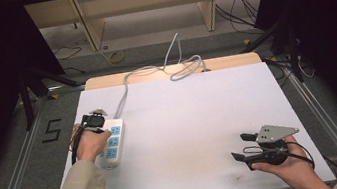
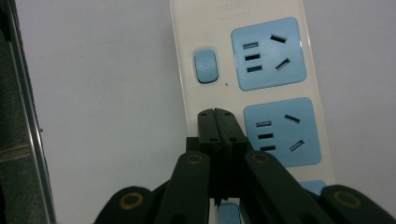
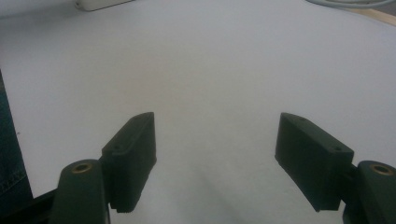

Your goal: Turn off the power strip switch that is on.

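At the left edge of the white counter (image 1: 186,122), the left tool (image 2: 218,113) has its two black jaws pressed flat together with nothing between them, the tips poised over the power strip (image 1: 111,144); whether they touch it I cannot tell. The strip is a long cream plastic bar with rounded corners, smooth and glossy, bearing pale blue square socket faces (image 2: 268,53) and a small blue rounded switch (image 2: 206,66). Its grey cable (image 1: 152,70) loops toward the counter's far edge. Well apart, near the right front corner, the right tool (image 1: 240,146) gapes wide and empty above the matte counter, its blocky black pads (image 3: 132,154) holding nothing.
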The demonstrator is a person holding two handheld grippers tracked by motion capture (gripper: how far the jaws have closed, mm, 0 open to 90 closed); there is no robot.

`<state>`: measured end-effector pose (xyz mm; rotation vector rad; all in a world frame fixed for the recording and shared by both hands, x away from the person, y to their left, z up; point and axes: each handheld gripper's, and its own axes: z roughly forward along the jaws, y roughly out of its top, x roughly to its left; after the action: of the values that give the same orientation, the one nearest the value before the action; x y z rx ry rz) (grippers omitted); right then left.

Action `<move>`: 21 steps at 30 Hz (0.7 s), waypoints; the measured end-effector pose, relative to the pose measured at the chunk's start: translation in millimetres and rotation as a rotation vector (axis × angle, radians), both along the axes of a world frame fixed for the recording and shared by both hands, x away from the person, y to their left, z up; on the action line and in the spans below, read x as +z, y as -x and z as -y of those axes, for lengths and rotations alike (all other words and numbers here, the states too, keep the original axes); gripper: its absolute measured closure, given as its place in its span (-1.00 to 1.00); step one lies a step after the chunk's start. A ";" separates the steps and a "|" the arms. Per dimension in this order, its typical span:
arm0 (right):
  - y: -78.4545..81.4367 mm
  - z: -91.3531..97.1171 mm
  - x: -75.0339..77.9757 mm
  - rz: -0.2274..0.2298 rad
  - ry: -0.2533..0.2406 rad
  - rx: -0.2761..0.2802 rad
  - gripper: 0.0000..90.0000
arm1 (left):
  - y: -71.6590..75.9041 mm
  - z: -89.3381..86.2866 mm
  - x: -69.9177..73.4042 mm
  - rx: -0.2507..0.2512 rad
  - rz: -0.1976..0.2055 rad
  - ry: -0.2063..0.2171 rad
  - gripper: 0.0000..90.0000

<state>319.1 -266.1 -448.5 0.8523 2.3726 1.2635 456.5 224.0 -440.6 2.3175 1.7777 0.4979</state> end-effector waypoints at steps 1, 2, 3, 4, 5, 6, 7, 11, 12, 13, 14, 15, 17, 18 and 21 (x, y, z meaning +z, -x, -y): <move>-0.1 0.1 -0.1 0.000 0.000 0.000 -0.34 | -0.1 0.6 -0.2 0.000 0.001 -0.003 1.00; -0.1 0.2 -0.2 -0.003 -0.001 0.000 -0.35 | -0.2 0.7 0.0 0.000 -0.001 -0.003 1.00; -0.3 0.2 -0.3 -0.004 0.000 0.000 -0.35 | -0.3 0.5 0.0 0.000 -0.001 -0.002 1.00; -0.2 0.2 -0.2 -0.006 -0.001 0.000 -0.35 | -0.3 0.2 0.0 0.000 -0.001 0.000 1.00; -0.1 0.1 -0.1 -0.005 -0.001 -0.001 -0.35 | -0.3 -0.1 0.1 -0.001 0.000 0.001 1.00; 0.0 0.1 0.1 -0.002 -0.001 -0.001 -0.35 | -0.1 0.0 0.2 -0.003 0.001 0.000 1.00; -0.1 0.1 0.2 0.001 -0.001 0.000 -0.34 | 0.0 0.0 0.4 -0.005 0.001 -0.002 1.00; -0.6 0.5 -0.2 -0.003 0.001 0.001 -0.34 | 0.1 -0.2 0.5 -0.002 0.002 0.002 1.00; -0.7 0.4 -0.3 -0.004 0.001 0.001 -0.35 | 0.1 -0.7 0.7 -0.002 0.001 0.004 1.00; -0.8 0.4 -0.2 -0.004 0.001 0.002 -0.35 | 0.0 -1.1 0.7 -0.001 0.000 0.008 1.00; -0.7 0.2 -0.1 -0.003 0.001 0.001 -0.34 | 0.0 -1.2 0.7 -0.001 0.000 0.010 1.00; -0.6 0.1 0.0 -0.002 0.002 0.001 -0.35 | -0.1 -1.2 0.8 -0.001 0.000 0.009 1.00; -0.7 -0.1 -0.1 0.000 0.002 0.004 -0.34 | -0.2 -1.1 0.9 -0.002 -0.001 0.008 1.00; -0.7 -0.1 -0.1 0.000 0.002 0.004 -0.34 | -0.2 -0.9 0.9 -0.003 -0.002 0.006 1.00; -0.7 0.2 0.0 0.002 0.001 0.002 -0.34 | -0.4 -0.5 1.0 -0.006 -0.002 0.002 1.00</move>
<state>319.8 -266.3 -448.4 0.8484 2.3728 1.2631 457.0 224.5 -439.5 2.3226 1.7711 0.4925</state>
